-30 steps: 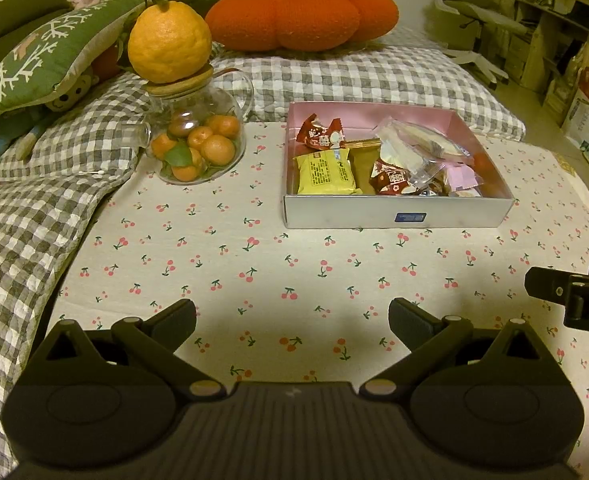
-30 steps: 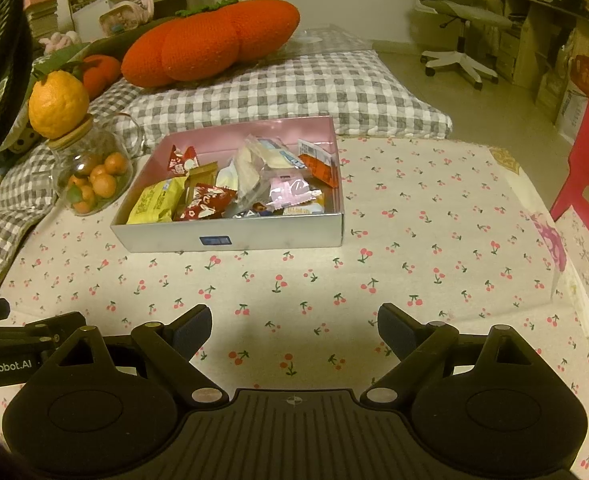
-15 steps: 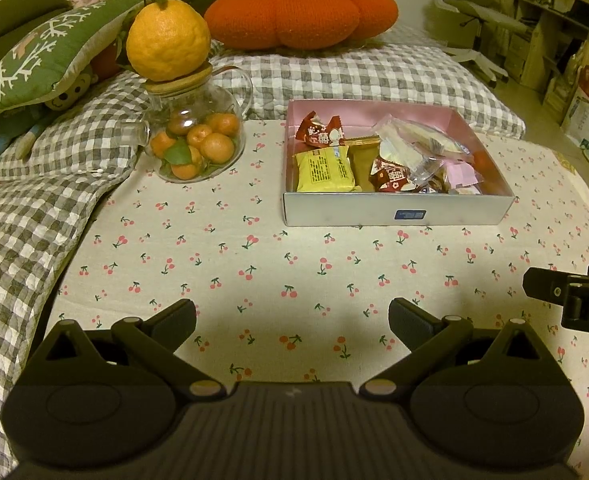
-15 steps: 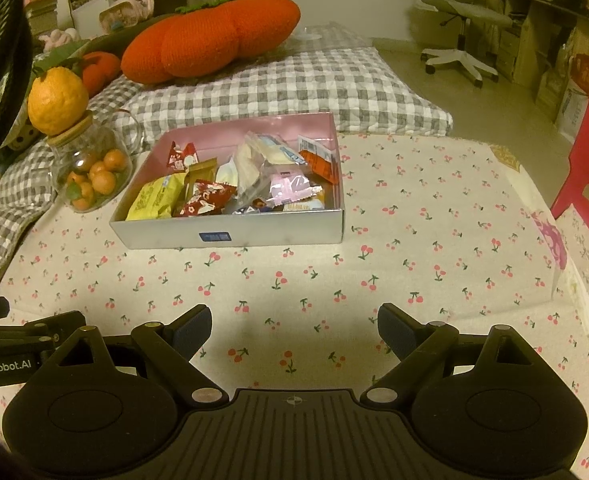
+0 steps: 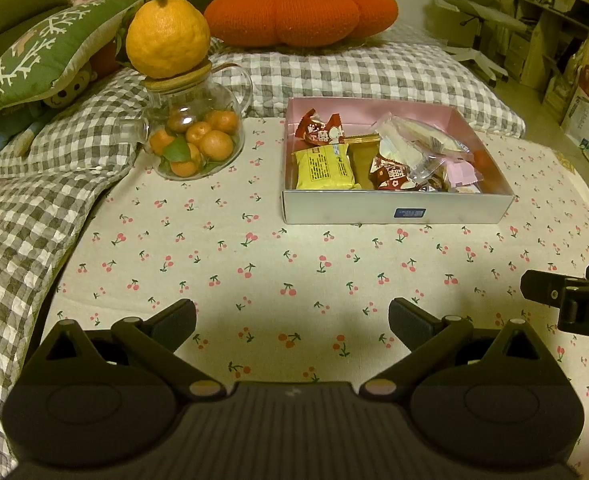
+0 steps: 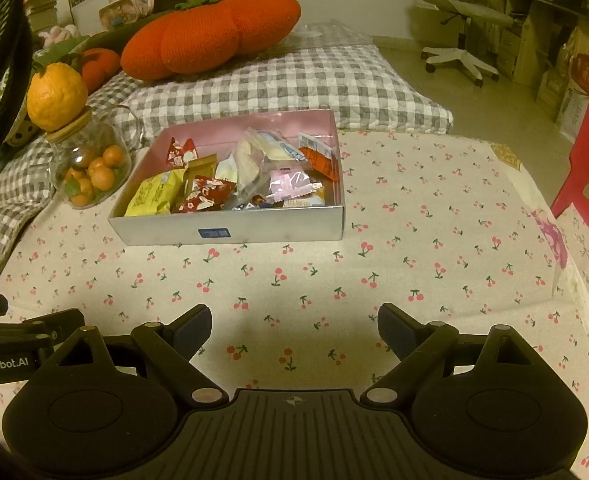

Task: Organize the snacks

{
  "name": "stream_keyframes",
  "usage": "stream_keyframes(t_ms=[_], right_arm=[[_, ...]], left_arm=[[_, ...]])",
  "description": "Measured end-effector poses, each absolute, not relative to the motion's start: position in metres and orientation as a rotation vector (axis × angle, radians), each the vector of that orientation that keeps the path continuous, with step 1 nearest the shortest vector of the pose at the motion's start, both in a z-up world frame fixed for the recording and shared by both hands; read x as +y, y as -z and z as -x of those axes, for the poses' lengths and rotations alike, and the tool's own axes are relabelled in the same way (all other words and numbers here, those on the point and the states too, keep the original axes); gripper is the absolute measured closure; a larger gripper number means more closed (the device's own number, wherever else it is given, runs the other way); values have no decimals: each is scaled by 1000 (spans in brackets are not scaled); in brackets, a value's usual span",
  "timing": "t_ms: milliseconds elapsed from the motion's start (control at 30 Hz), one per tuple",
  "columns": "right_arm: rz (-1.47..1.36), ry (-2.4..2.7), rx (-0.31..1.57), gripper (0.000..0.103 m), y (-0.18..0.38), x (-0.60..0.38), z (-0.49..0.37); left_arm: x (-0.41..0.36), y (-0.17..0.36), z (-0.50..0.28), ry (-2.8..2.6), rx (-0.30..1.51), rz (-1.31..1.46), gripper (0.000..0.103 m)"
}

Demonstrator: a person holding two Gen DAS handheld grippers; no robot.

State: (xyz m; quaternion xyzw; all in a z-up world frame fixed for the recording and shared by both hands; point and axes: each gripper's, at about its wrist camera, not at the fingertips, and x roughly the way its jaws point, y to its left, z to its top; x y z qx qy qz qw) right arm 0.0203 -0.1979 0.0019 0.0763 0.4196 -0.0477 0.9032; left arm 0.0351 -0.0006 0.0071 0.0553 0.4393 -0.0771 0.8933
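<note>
On the white cloth with little red cherries (image 5: 222, 264), a flat grey box with a pink inside (image 5: 394, 210), full of snack packs. Inside it, a yellow pack (image 5: 323, 169) at the front left, a brown pack (image 5: 361, 164) just beside that, a red pack with white spots (image 5: 390, 172), clear bags (image 5: 414, 140) piled on the right, a small pink pack (image 5: 463, 171) and an orange-red pack (image 6: 321, 157) by the right wall. Left of the box, near but not touching, a round glass jar of small oranges (image 5: 192, 140) with a big bumpy yellow-orange fruit (image 5: 167, 37) sitting on its wooden lid. Behind, a grey checked blanket (image 5: 334, 76) and a fat orange pumpkin-shaped cushion (image 5: 300, 10). Down low, well apart from the box, the left gripper (image 5: 292, 318), black fingers wide apart, nothing between them. Beside it, the right gripper (image 6: 293, 326), fingers spread just as wide, nothing in it either.
</note>
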Motion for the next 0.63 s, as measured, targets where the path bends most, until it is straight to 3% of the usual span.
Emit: stream_keyframes(t_ms=[633], right_arm=[[-148,106,874,11,2,-197,-20]], left_arm=[[-1,-5,-38,170,925,-122,0]])
